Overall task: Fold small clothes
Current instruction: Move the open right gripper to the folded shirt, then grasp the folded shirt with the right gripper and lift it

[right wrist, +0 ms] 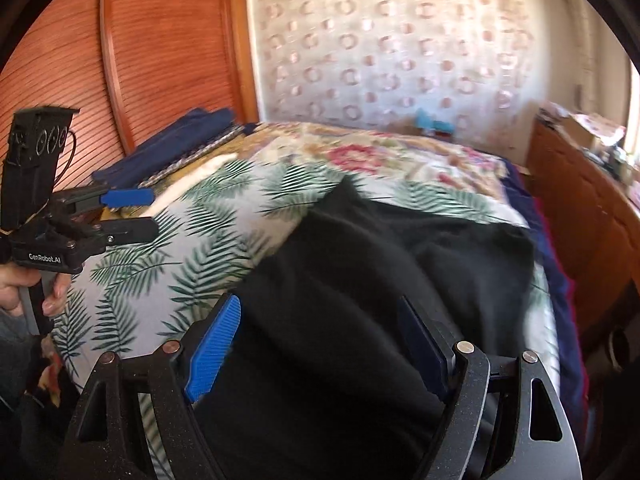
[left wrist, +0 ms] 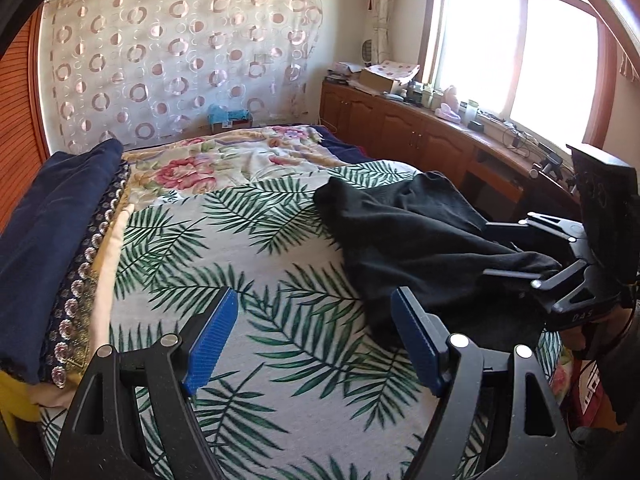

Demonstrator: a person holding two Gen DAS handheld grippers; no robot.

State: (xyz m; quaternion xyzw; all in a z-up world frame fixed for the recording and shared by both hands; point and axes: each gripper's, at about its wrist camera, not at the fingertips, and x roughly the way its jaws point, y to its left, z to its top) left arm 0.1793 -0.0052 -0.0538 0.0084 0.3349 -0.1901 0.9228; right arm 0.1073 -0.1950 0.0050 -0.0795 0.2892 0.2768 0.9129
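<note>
Two grippers hover over the bed: the left gripper (left wrist: 312, 340) has its jaws released above the palm-leaf sheet (left wrist: 240, 248), holding nothing. Jaws of the right gripper (right wrist: 320, 344) stand apart over the crumpled black garment (right wrist: 360, 272), which lies on the sheet's right side.

Matt black cloth garment (left wrist: 412, 236) on leaf-print woven bedspread (left wrist: 240, 280); glossy wooden cabinets (left wrist: 400, 128).

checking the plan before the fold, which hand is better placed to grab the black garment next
Right. The right gripper has its fingers open directly over the black garment, while the left gripper is open over bare leaf-print sheet, with the garment off to its side.
</note>
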